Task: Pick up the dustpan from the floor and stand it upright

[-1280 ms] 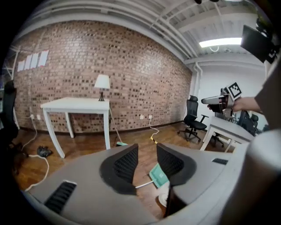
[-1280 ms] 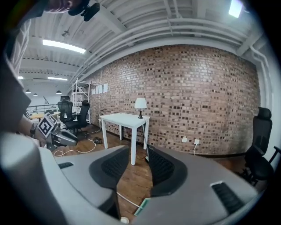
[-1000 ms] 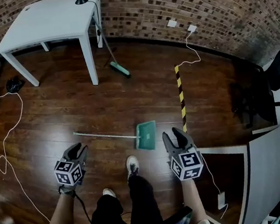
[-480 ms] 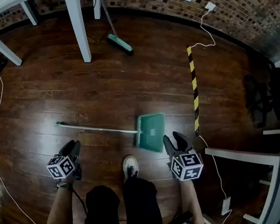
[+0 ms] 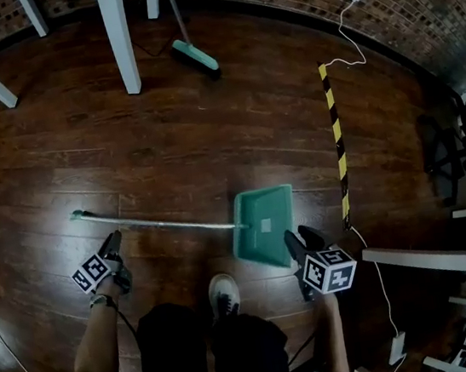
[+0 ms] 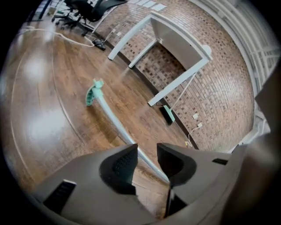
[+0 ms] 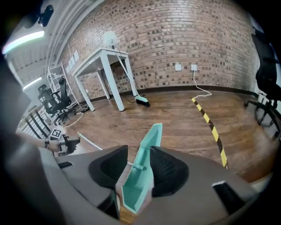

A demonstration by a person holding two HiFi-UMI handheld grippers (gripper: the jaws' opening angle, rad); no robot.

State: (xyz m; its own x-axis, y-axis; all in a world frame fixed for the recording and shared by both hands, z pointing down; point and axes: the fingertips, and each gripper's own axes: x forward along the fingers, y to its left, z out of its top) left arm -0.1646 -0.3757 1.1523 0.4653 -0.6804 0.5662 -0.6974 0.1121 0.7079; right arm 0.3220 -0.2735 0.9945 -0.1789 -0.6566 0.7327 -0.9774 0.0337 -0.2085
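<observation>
Green broom [image 5: 196,57] leans by the white table leg [image 5: 118,38], striped tape [image 5: 337,145] runs along the dark floorboards [image 5: 168,155] (brick wall [image 5: 416,17] just behind).

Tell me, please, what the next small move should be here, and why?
Probably close the left gripper on the handle. The dustpan lies flat on the floor, its long handle runs between the left gripper's open jaws, and its rim stands between the right gripper's open jaws, so gripping seems the step before lifting.
</observation>
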